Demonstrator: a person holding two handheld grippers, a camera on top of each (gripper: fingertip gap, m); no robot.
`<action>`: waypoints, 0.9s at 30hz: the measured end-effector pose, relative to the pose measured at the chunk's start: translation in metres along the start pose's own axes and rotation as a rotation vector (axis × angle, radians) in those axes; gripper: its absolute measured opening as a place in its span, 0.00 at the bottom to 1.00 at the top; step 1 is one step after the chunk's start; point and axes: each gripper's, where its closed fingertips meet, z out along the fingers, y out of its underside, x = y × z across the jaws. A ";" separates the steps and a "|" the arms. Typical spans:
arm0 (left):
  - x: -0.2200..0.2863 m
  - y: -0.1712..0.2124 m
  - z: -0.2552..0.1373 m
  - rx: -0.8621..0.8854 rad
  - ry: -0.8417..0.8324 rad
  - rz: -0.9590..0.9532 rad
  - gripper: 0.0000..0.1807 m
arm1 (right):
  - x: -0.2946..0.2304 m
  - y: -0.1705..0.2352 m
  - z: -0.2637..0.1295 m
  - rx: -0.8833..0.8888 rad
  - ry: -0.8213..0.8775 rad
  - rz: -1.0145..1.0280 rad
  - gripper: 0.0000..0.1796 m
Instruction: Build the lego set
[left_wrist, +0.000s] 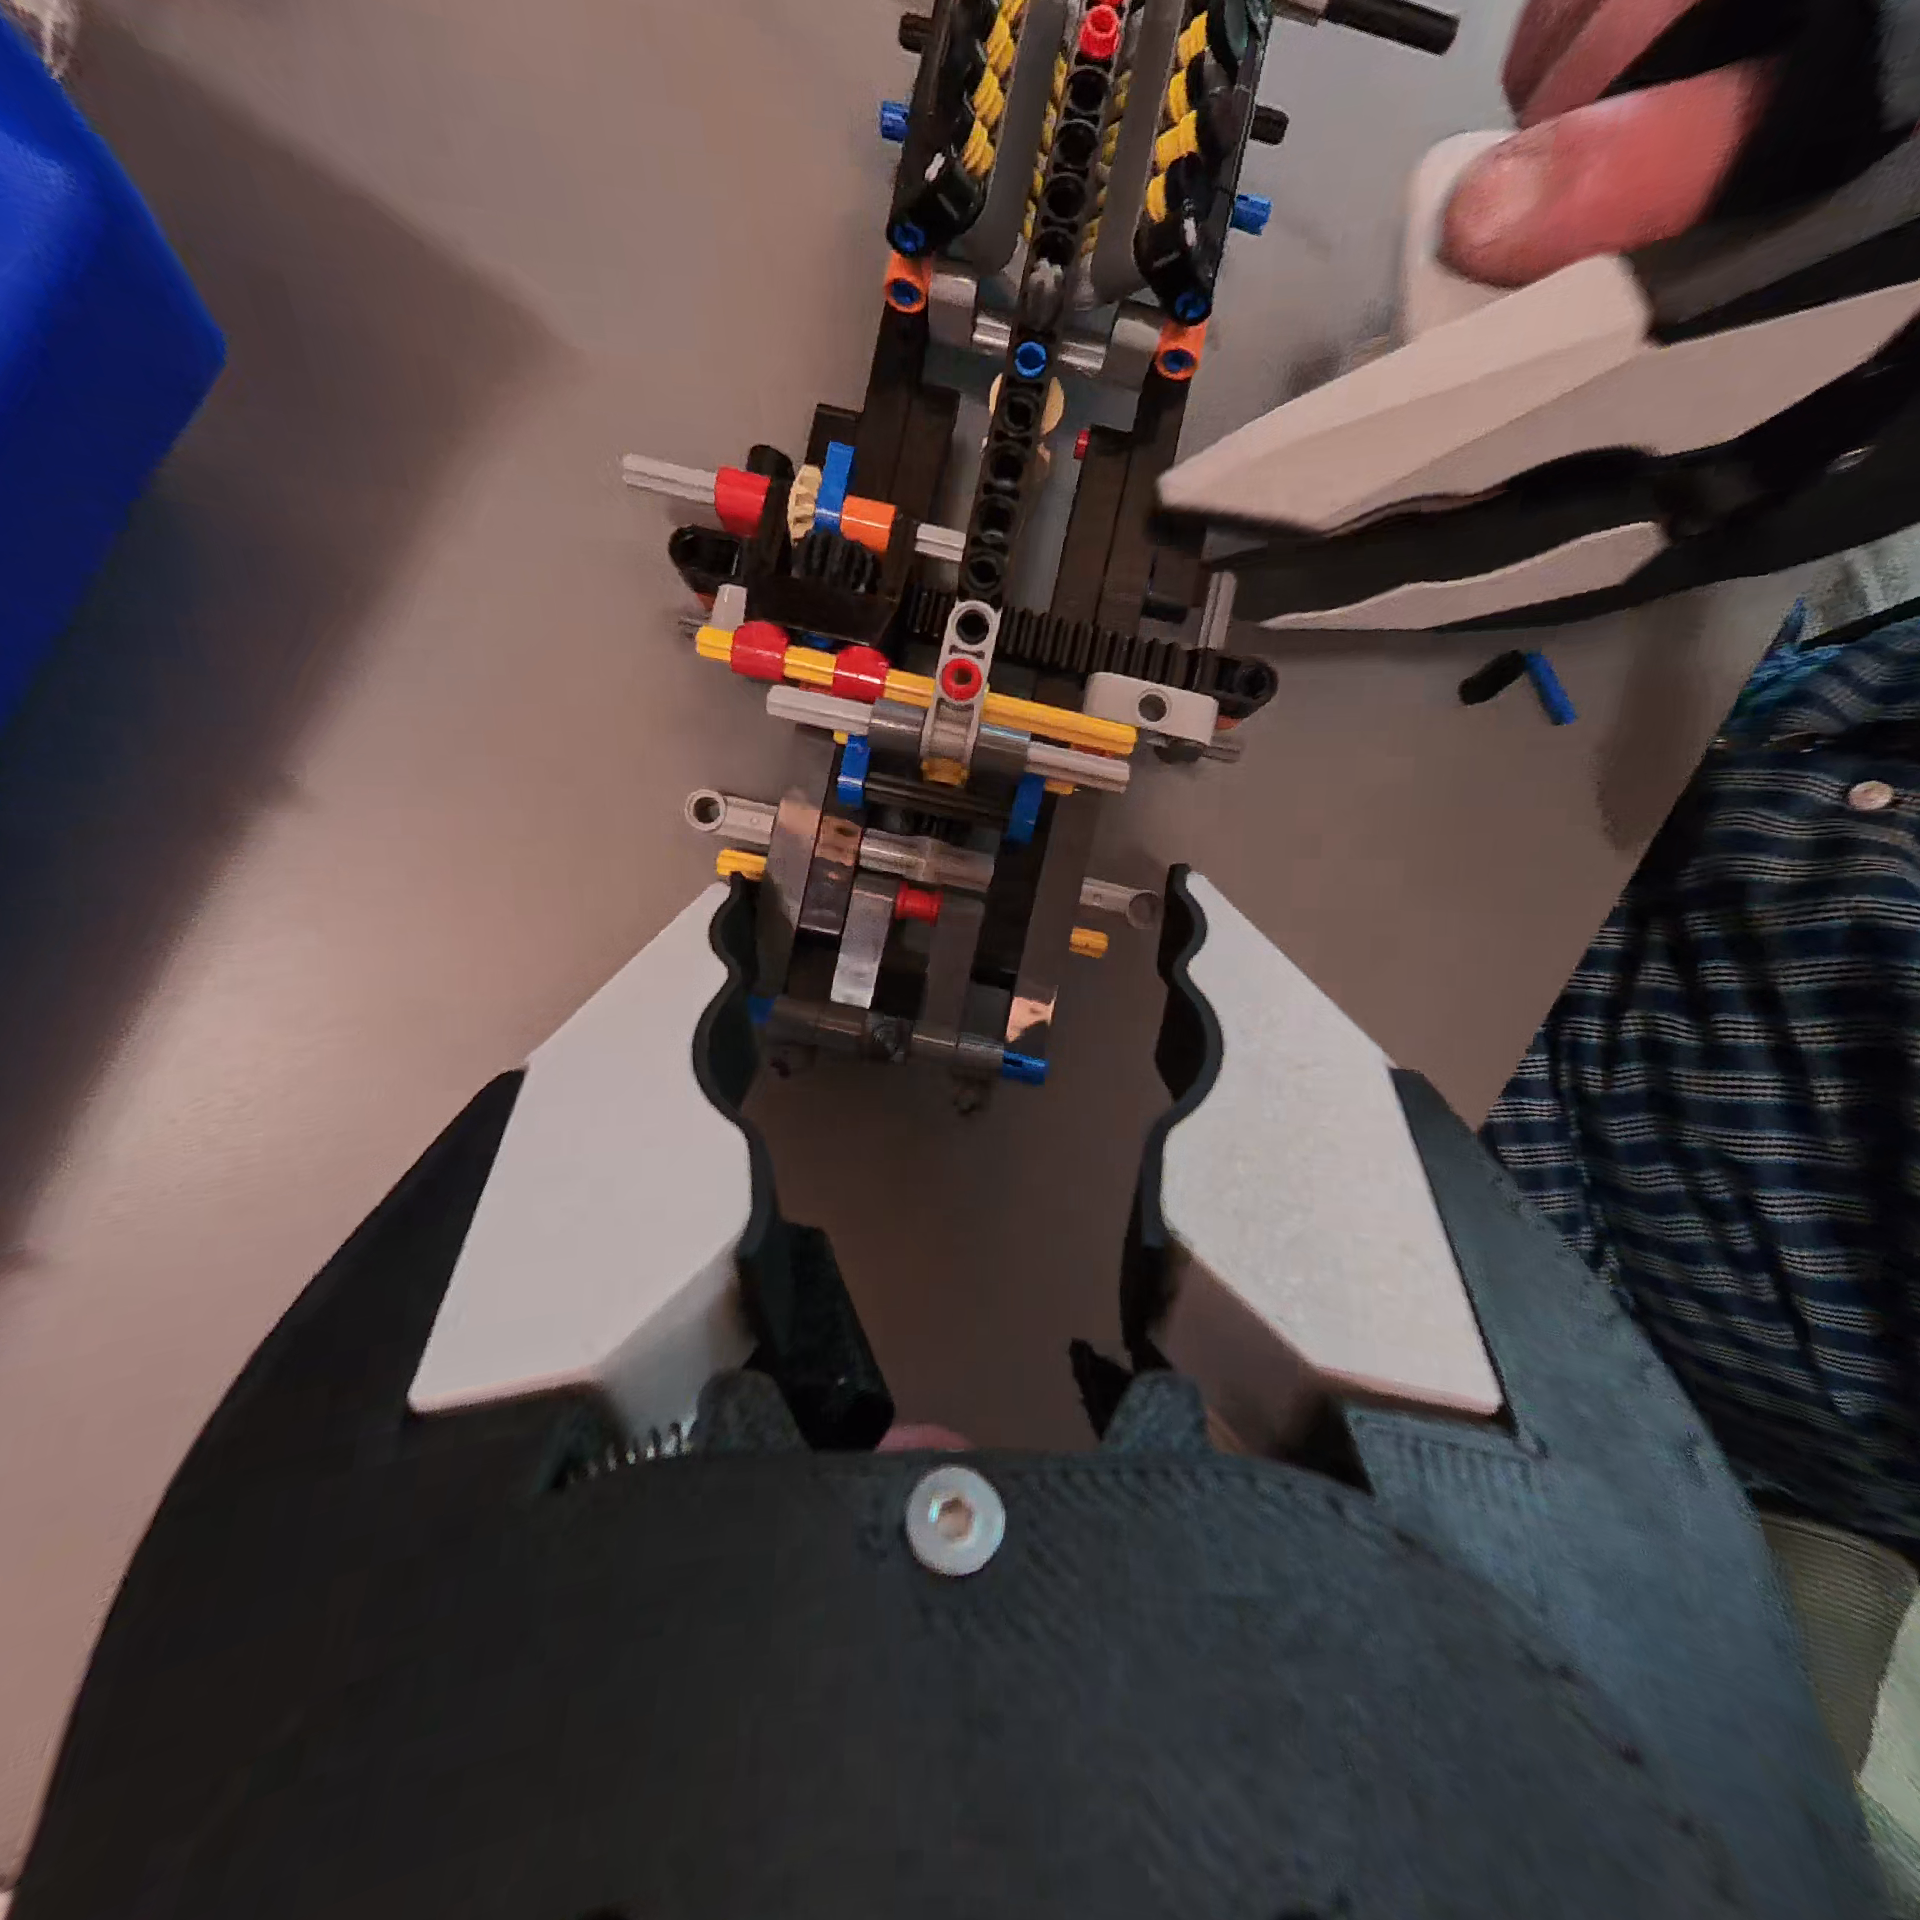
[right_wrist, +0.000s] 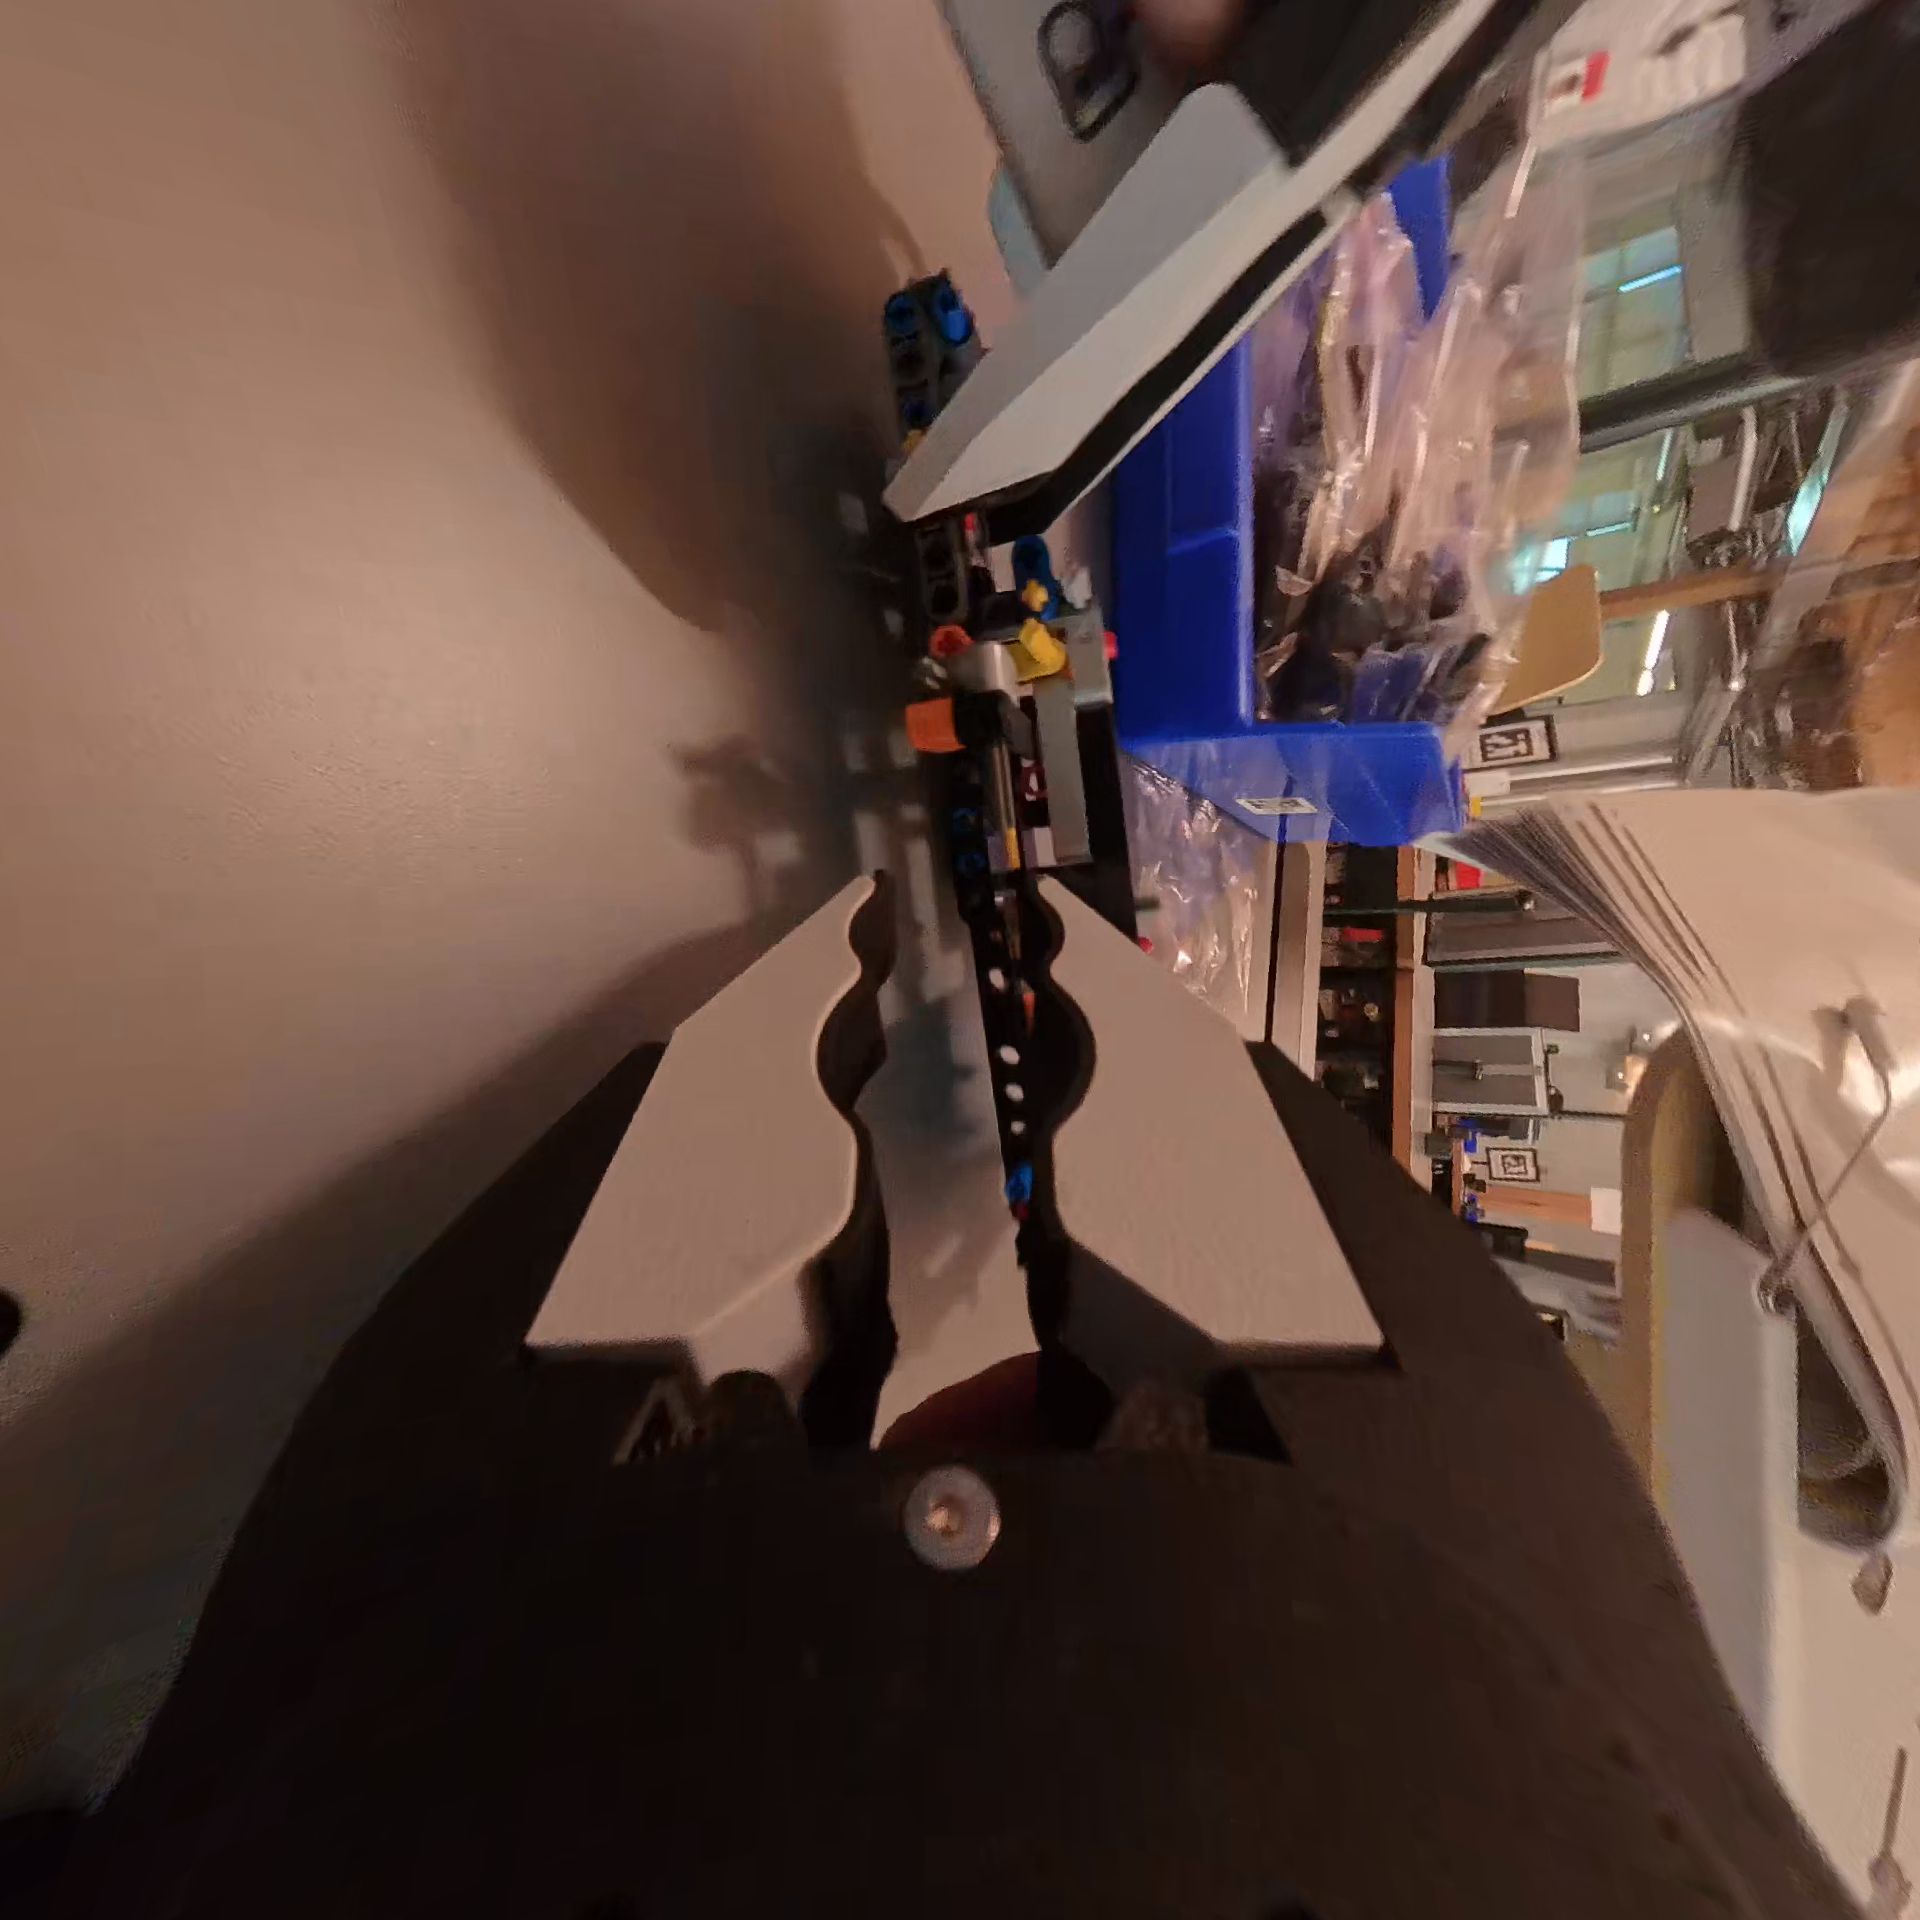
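A long black Lego Technic chassis (left_wrist: 997, 582), with yellow, red, blue and orange parts, lies on the beige table and runs away from me. My left gripper (left_wrist: 954, 894) is open, its fingers on either side of the chassis's near end without touching it. My right gripper (left_wrist: 1195, 551) comes in from the right at the chassis's right edge. In the right wrist view, the right gripper (right_wrist: 956, 894) is part open, with a black holed beam (right_wrist: 1003, 1049) of the chassis (right_wrist: 987, 707) between its jaws, against the right pad. The left pad stands clear of the beam.
A blue bin (right_wrist: 1195, 623) holding plastic bags of parts stands beyond the chassis; it also shows in the left wrist view (left_wrist: 83, 312). A small black and blue loose piece (left_wrist: 1517, 681) lies to the right. A booklet (right_wrist: 1714, 935) and a person's plaid sleeve (left_wrist: 1714, 1039) are at the right. The left gripper's tips are roughly 7 cm from the right gripper's.
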 end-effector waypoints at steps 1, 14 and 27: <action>0.002 -0.001 0.000 0.004 0.011 -0.003 0.42 | 0.001 0.000 0.003 0.005 0.006 -0.011 0.08; 0.024 -0.039 -0.037 0.360 -0.271 0.330 0.45 | 0.026 -0.002 -0.011 0.060 -0.214 0.280 0.02; 0.014 -0.039 -0.023 0.266 -0.490 0.433 0.11 | 0.040 -0.007 -0.016 -0.007 -0.636 0.420 0.02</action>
